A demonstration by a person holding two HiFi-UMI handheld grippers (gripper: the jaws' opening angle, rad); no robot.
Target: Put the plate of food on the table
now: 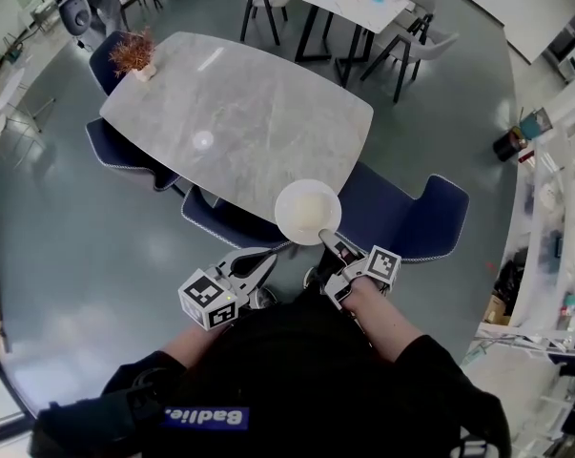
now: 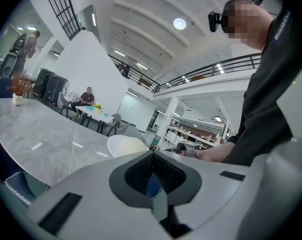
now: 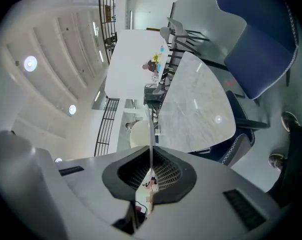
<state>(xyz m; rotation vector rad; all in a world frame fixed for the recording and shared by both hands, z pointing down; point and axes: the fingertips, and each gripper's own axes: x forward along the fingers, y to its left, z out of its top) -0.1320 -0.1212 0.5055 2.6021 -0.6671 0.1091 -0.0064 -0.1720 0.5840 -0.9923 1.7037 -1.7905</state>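
Edgewise, right gripper (image 1: 329,242) pinches round white plate (image 1: 307,211) near marbled table (image 1: 239,113).

Plate (image 1: 307,210) contents too pale, too small to identify.

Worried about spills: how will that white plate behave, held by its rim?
The plate looks rigid and should not flex. Pinched at one edge by the right gripper, it may droop and tip. Its smooth rim could slip.
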